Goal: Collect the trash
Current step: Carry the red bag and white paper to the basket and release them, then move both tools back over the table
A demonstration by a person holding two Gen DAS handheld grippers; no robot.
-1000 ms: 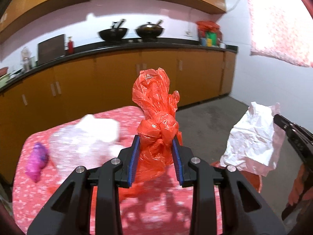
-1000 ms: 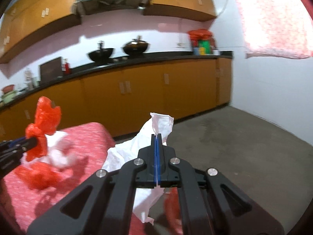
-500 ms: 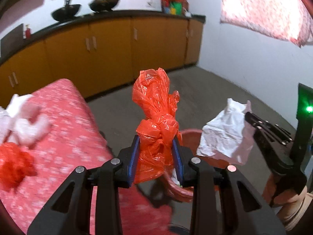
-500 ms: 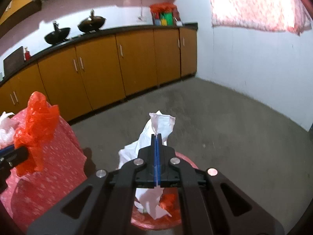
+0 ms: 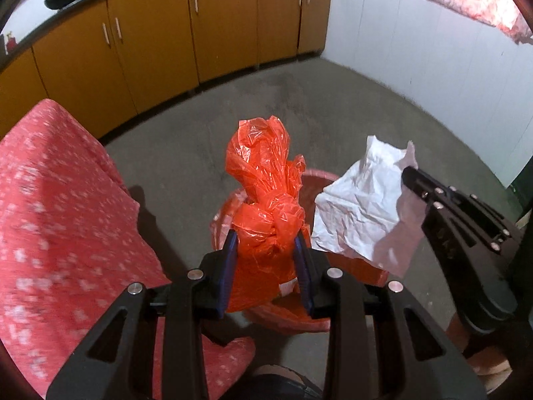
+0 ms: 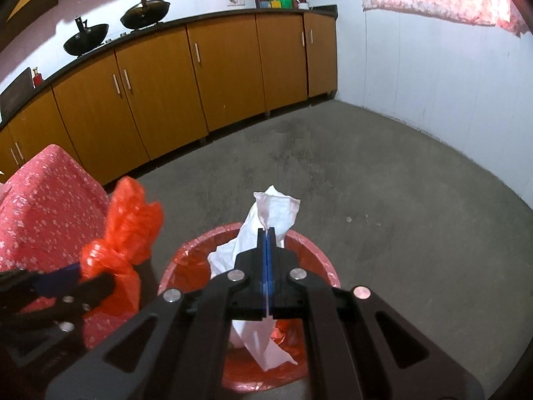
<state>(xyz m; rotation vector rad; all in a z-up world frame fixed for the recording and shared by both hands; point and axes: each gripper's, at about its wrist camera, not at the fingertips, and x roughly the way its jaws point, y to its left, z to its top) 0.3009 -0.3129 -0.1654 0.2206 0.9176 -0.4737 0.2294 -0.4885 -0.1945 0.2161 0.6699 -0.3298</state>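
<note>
My left gripper (image 5: 266, 243) is shut on a knotted orange plastic bag (image 5: 263, 186) and holds it over the near rim of a red bin (image 5: 319, 176) lined with an orange bag. My right gripper (image 6: 266, 233) is shut on a crumpled white paper (image 6: 269, 210), which hangs down into the bin (image 6: 319, 256). The paper (image 5: 363, 203) and right gripper (image 5: 408, 175) also show in the left wrist view, to the right of the orange bag. In the right wrist view the orange bag (image 6: 130, 226) and left gripper (image 6: 71, 275) are at the left of the bin.
A table with a red flowered cloth (image 5: 56, 206) stands left of the bin. Orange kitchen cabinets (image 6: 200, 70) line the far wall, with woks (image 6: 145, 8) on the counter. Grey concrete floor (image 6: 383, 200) stretches to the white wall on the right.
Both grippers have swung right from the table and tilted down over the bin. The orange bag and the white paper now hang above the bin's opening, still held.
</note>
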